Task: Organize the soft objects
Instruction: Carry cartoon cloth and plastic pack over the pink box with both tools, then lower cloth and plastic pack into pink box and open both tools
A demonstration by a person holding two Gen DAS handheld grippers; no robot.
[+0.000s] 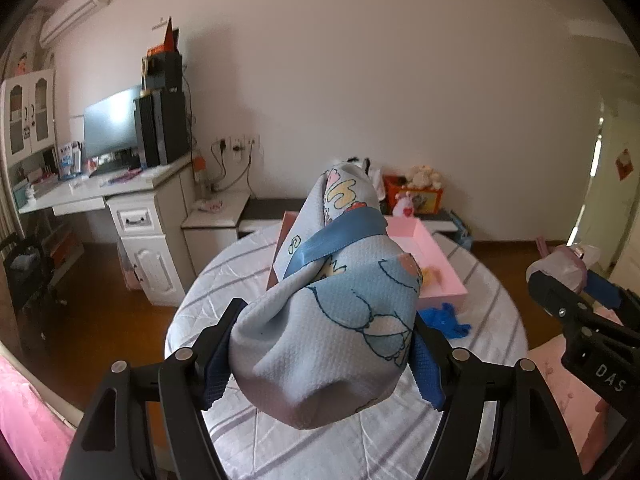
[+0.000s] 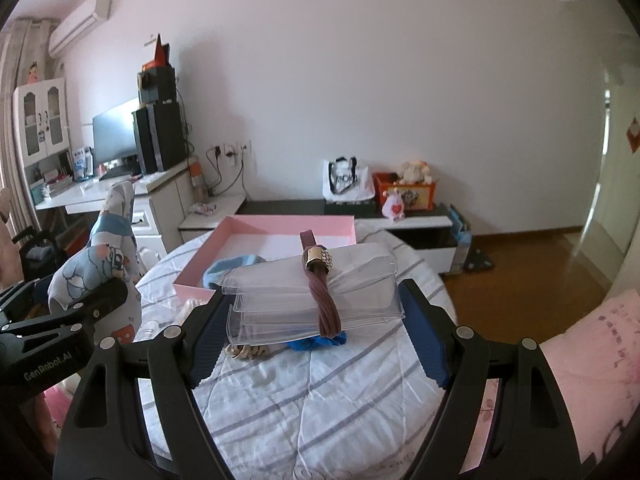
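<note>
Two grippers, one cloth bundle (image 1: 332,320), one banded plastic stack (image 2: 316,296), one pink tray (image 2: 256,226)

You are facing a plain white wall (image 2: 380,80) over a brown wooden floor (image 2: 528,268). A white desk (image 1: 132,188) is carrying a dark monitor (image 1: 112,124) at left, an air conditioner (image 2: 80,24) is hanging above, and daylight is coming through the doorway (image 1: 600,184) at right.
</note>
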